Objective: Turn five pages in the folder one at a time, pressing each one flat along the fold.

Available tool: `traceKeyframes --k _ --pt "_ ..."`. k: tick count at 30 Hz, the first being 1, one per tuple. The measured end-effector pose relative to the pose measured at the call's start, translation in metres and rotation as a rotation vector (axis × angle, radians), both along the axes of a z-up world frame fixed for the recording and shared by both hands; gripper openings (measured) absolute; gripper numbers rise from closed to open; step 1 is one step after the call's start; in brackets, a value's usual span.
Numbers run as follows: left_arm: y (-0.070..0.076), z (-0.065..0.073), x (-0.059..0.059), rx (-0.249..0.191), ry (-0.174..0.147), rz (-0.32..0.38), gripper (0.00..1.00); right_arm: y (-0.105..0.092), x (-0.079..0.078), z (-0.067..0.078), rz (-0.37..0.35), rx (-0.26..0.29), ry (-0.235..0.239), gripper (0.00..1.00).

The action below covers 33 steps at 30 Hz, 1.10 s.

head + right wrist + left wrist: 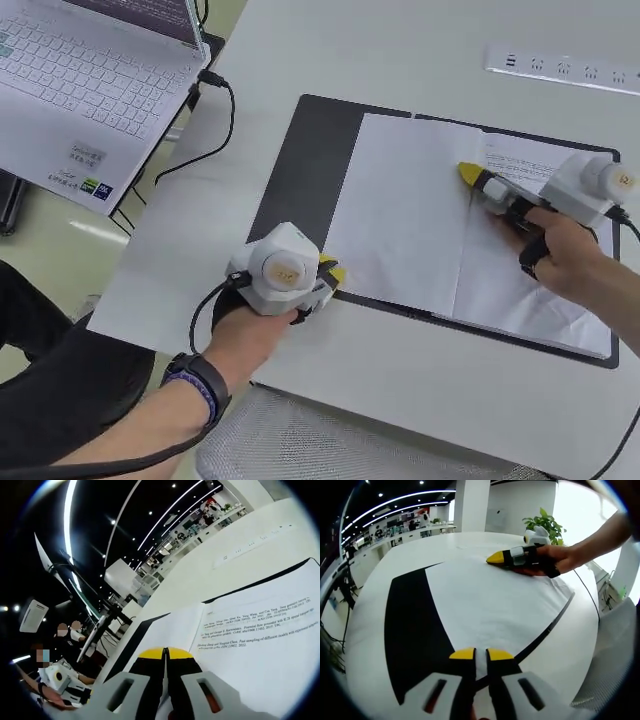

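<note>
I see the folder [300, 170] lying open and flat on the white table [400, 50], a thin black rectangle with a matte cover. It holds loose-looking white sheets. The left page [400, 210] is blank, smooth paper that covers most of the left half and leaves a bare black strip along the outer side. The right page [540, 160] carries a few lines of small print near its top. A soft crease runs down between the two.

My right gripper [468, 172] has its yellow tips closed together, with no gap in its own view. They rest on the paper at the upper part of the fold, with the print just ahead of them. The right hand [560, 250] lies over the right page.

My left gripper [332, 272] sits at the folder's near edge, by the lower corner of the blank page. Its yellow tips stand almost together with a thin slit between them, and paper and the black edge show through that slit. I cannot tell whether they pinch the sheet or only rest there. The left hand [255, 330] wears a dark wristband [200, 380].

Around the work there is a white laptop [90, 80] at the far left with a black cable [215, 110] plugged into its side, looping over the table edge. A white power strip [560, 70] lies beyond the folder. A grey mesh chair [300, 440] is below the table edge. Nothing lies on the pages except the two grippers.
</note>
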<state>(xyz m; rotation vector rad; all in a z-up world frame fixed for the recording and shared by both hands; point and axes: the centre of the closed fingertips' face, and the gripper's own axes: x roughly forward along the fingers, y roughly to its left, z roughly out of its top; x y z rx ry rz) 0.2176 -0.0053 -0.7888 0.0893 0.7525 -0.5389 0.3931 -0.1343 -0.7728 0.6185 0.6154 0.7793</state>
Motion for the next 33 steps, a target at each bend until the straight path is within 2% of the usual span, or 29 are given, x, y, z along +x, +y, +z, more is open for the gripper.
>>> traceKeyframes --k 2,6,13,20,29,33 --pt "0.0 0.0 0.0 -0.002 0.0 0.0 0.05 0.001 -0.013 0.004 0.007 0.005 0.001 0.0" --pt "0.0 0.0 0.0 -0.006 -0.003 -0.002 0.06 0.002 -0.026 0.003 0.032 0.002 -0.002 0.0" --pt "0.0 0.0 -0.001 -0.002 0.001 -0.009 0.05 0.006 -0.06 0.015 0.045 0.025 0.003 0.0" --pt "0.0 0.001 -0.001 -0.001 -0.001 -0.006 0.06 0.011 -0.097 0.018 0.115 0.016 0.003 0.0" --pt "0.001 0.001 -0.001 -0.006 -0.006 0.004 0.06 0.015 -0.131 0.017 0.157 0.023 0.028 0.0" --pt "0.001 0.0 0.0 -0.003 -0.005 0.002 0.05 0.018 -0.149 0.016 0.201 0.012 0.03 0.0"
